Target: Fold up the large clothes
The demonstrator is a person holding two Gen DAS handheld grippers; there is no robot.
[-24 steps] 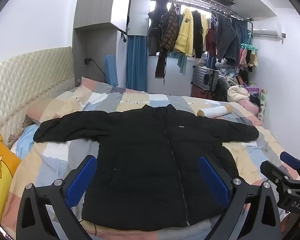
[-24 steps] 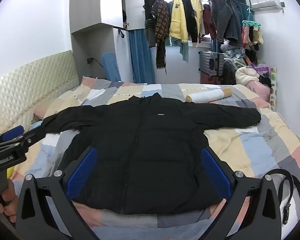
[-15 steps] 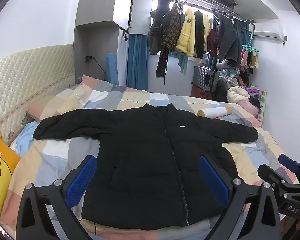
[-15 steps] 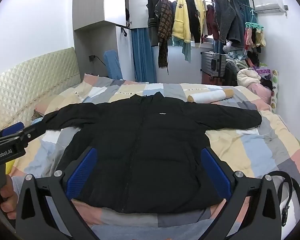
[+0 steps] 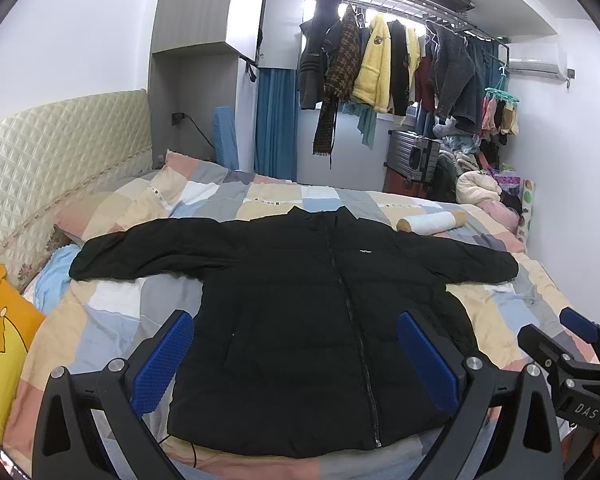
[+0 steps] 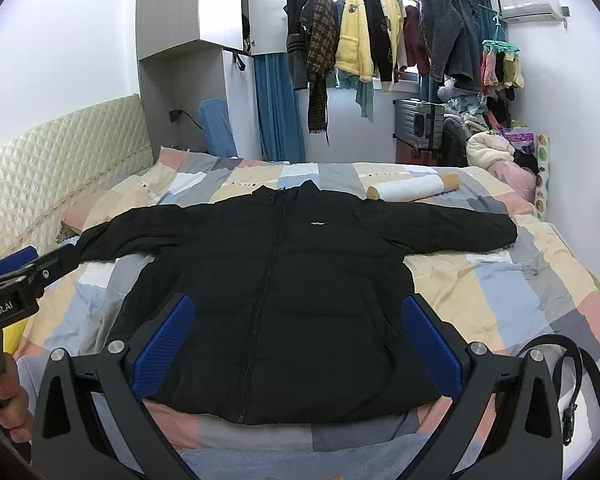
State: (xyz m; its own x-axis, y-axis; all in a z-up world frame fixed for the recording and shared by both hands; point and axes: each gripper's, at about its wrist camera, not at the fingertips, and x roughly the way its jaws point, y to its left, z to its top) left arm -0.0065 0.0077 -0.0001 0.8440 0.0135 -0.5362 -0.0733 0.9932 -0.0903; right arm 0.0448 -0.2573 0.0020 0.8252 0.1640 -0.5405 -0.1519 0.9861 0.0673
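Your left gripper (image 5: 296,360) and right gripper (image 6: 298,350) both hang over the near edge of the bed, jaws spread wide with nothing between the blue pads; your hand (image 6: 8,404) on the left gripper's handle shows at the right view's edge. A black strap (image 6: 572,384) lies at the near right corner. Just beyond the pads, the black puffer jacket (image 5: 332,300) lies flat and zipped, front up, on the patchwork quilt (image 5: 496,312). Its hem faces you and its collar points to the far wall, so the body runs away from you while both sleeves stretch straight out left and right. A yellow cushion (image 5: 2,344) sits at the left edge below the quilted headboard (image 5: 52,160). Past the collar rests a white roll (image 5: 432,222). Farther back stand a grey suitcase (image 6: 420,122) and piled laundry (image 6: 488,136); its contents are hidden. A rack of hanging clothes (image 5: 384,68) spans the far wall.
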